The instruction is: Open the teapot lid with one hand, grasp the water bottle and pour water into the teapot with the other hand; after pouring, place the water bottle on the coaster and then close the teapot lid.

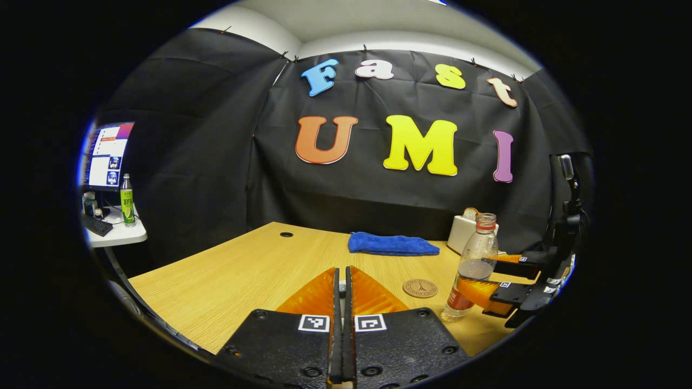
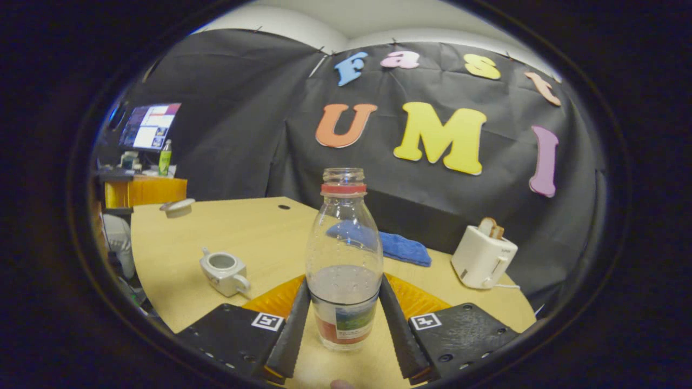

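The right gripper's (image 2: 344,324) jaws clamp the clear uncapped plastic water bottle (image 2: 344,259); the left gripper's (image 1: 340,302) look pressed together. The bottle could tip, missing the round brown coaster (image 1: 420,288) on the wooden bench (image 1: 227,281).

From the left gripper view, the clear plastic water bottle with the red collar (image 1: 471,270) has its lower label partly covered by a finger of the right gripper (image 1: 489,281), and the white toaster (image 1: 460,232) behind it is mostly hidden by the bottle. In the right gripper view, the folded blue cloth (image 2: 403,247) is partly screened by that bottle. Whatever the left gripper (image 1: 340,292) pinches between its closed fingers cannot be made out there.
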Action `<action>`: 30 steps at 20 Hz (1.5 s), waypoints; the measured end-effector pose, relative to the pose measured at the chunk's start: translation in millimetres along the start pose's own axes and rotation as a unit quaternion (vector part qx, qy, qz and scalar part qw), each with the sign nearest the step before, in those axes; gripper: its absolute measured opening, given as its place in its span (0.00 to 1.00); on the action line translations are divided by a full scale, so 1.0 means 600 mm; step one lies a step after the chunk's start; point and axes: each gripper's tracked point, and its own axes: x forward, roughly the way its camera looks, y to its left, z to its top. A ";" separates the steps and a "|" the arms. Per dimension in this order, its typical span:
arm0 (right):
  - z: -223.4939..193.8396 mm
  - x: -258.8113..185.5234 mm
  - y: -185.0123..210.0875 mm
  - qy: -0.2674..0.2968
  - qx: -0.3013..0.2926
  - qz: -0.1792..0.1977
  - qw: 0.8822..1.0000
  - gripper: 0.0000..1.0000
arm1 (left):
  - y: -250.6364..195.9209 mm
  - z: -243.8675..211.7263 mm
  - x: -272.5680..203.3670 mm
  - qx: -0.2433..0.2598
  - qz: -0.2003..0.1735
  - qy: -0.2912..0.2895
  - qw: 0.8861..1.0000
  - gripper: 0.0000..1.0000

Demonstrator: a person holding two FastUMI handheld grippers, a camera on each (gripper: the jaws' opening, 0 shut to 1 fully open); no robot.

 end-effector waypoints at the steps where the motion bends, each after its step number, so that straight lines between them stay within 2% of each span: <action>1: 0.000 0.003 -0.001 0.003 -0.033 0.000 0.999 0.70 | 0.004 -0.001 -0.001 0.003 0.001 0.002 1.000 0.03; 4: 0.007 0.024 -0.005 0.010 -0.139 -0.010 0.990 0.70 | 0.011 0.011 -0.006 0.009 0.002 -0.005 1.000 0.03; 8: 0.008 0.048 -0.007 0.011 -0.262 -0.034 0.964 0.71 | 0.029 0.019 -0.010 0.013 0.006 -0.011 1.000 0.03; 11: 0.003 0.066 0.009 0.012 -0.306 -0.032 0.952 0.70 | 0.041 0.013 -0.009 0.016 0.011 -0.003 1.000 0.03; 14: 0.008 0.074 0.023 0.002 -0.363 -0.044 0.931 0.70 | 0.051 0.016 -0.011 0.020 0.015 -0.004 1.000 0.03; 20: -0.006 0.087 0.047 0.014 -0.439 -0.042 0.897 0.70 | 0.069 0.010 -0.010 0.018 0.021 0.004 1.000 0.03; 24: -0.004 0.092 0.057 0.006 -0.505 -0.048 0.862 0.70 | 0.070 0.011 -0.011 0.014 0.019 0.004 1.000 0.03; 30: 0.006 0.099 0.065 -0.001 -0.563 -0.053 0.825 0.70 | 0.072 0.016 -0.015 0.017 0.019 0.001 1.000 0.03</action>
